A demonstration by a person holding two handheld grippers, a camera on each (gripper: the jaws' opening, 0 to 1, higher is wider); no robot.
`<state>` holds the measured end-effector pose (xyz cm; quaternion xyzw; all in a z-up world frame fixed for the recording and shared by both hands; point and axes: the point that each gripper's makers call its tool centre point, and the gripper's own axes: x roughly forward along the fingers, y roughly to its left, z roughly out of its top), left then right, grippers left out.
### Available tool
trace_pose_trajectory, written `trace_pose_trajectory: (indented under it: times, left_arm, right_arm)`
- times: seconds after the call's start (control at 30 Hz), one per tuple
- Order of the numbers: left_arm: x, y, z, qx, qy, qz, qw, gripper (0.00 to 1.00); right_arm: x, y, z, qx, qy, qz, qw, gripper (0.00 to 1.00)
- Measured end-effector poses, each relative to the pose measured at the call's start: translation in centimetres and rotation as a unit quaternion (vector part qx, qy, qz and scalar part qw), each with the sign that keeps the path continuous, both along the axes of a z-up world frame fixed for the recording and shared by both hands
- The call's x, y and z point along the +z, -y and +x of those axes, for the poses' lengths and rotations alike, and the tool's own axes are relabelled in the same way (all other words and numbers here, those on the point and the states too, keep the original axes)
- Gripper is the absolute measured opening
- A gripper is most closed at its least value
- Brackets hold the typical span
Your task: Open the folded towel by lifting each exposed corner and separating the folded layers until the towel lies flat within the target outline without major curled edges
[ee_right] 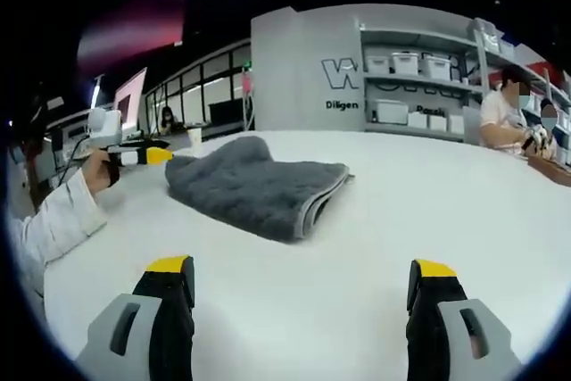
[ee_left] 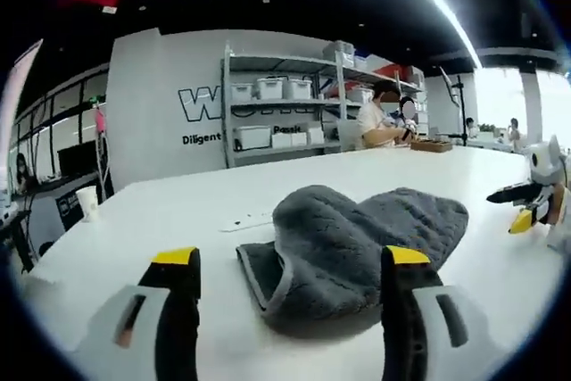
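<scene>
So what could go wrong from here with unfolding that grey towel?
The towel lies bunched and folded in thick layers, so the open left tool might pinch several layers at once instead of one corner. On the smooth white table it may also slide rather than open. The right tool is open and short of the towel.

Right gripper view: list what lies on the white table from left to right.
The other gripper with yellow-tipped fingers, held in a person's hand → the folded grey terry towel → bare white table → a seated person in a white top at the far right edge.
</scene>
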<state>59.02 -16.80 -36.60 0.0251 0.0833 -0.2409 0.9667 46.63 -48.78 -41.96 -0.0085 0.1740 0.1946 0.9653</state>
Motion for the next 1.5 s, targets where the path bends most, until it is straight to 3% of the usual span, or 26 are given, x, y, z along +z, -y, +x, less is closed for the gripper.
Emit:
trace_pose_trajectory:
  times: [0.13,0.3,0.53,0.73,0.9,1.07,1.2,1.33,1.5]
  left_arm:
    - [-0.7,0.5,0.4,-0.008,-0.009,0.001,0.9999,0.61]
    - [-1.6,0.8,1.2,-0.007,-0.026,0.01,0.9996,0.62]
    - [-2.4,1.6,1.2,-0.017,-0.054,-0.003,0.9984,0.37]
    - [-3.7,0.4,1.2,0.008,-0.085,0.0,0.9964,0.16]
    - [-4.3,0.0,1.2,0.019,-0.105,-0.016,0.9942,0.11]
    - [-4.4,0.2,1.1,0.017,-0.093,0.008,0.9955,0.07]
    - [-3.3,0.8,1.0,0.009,-0.05,0.031,0.9982,0.04]
    - [-1.5,0.9,0.9,0.009,-0.015,0.027,0.9995,0.04]
    - [-0.4,0.5,0.4,0.008,-0.009,0.003,0.9999,0.04]
  right_arm:
    - [0.0,0.0,0.0,0.001,0.0,-0.004,1.0,0.99]
    - [0.0,-0.3,0.0,0.007,0.0,-0.009,0.9999,0.99]
    - [-0.2,-0.4,0.0,0.01,-0.003,-0.018,0.9998,0.99]
    - [-0.2,-0.5,0.0,0.011,-0.003,-0.022,0.9997,0.99]
    - [-0.3,-0.6,0.1,0.014,-0.004,-0.026,0.9995,0.99]
    - [-0.4,-0.7,0.1,0.018,-0.005,-0.03,0.9994,0.99]
    - [-0.4,-0.8,0.1,0.018,-0.007,-0.031,0.9993,0.99]
    - [-0.4,-0.8,0.2,0.018,-0.006,-0.03,0.9994,0.99]
    - [-0.5,-0.8,0.1,0.019,-0.008,-0.032,0.9993,0.99]
